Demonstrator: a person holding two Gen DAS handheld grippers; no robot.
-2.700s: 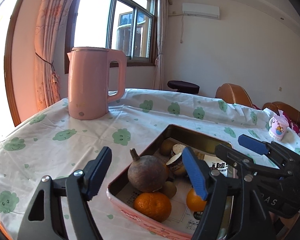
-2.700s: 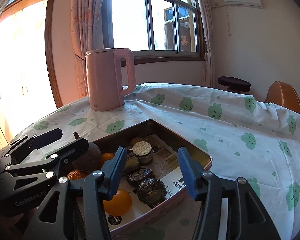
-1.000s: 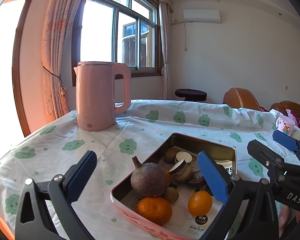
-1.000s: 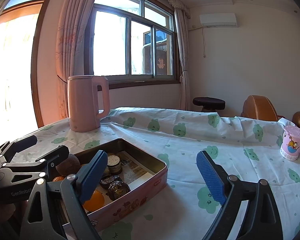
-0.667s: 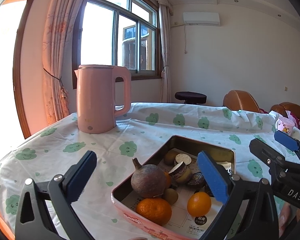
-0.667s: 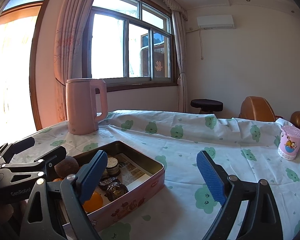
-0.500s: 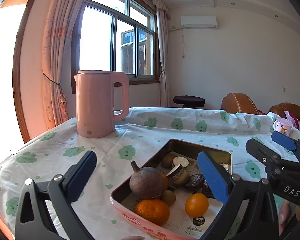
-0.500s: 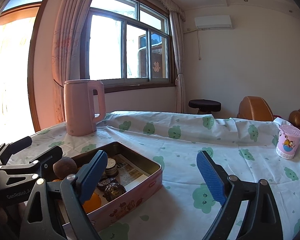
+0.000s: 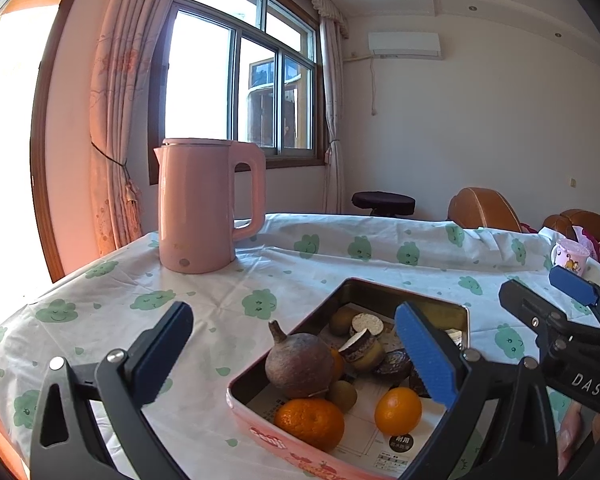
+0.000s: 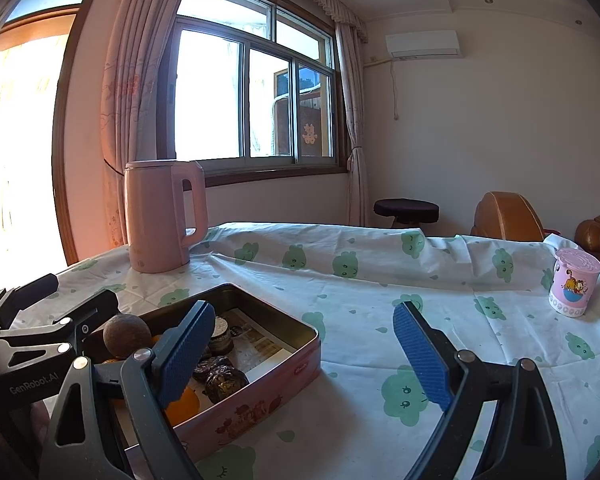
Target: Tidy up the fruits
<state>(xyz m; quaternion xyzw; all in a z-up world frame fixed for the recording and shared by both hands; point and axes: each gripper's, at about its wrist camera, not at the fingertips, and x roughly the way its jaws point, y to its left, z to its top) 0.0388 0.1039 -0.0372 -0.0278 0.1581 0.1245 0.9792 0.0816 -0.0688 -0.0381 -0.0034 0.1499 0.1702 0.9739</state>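
Holding both grippers wide and empty, we keep the left (image 9: pixel 292 354) and right (image 10: pixel 304 350) near the fruit tin (image 9: pixel 404 298).

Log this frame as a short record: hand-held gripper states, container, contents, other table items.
left hand-held gripper: open, holding nothing, above the tin's near end
right hand-held gripper: open, holding nothing
container: pink tin on the tablecloth
contents: two oranges, large brown round fruit, kiwis, dark round pieces
other items: pink kettle, pink cup
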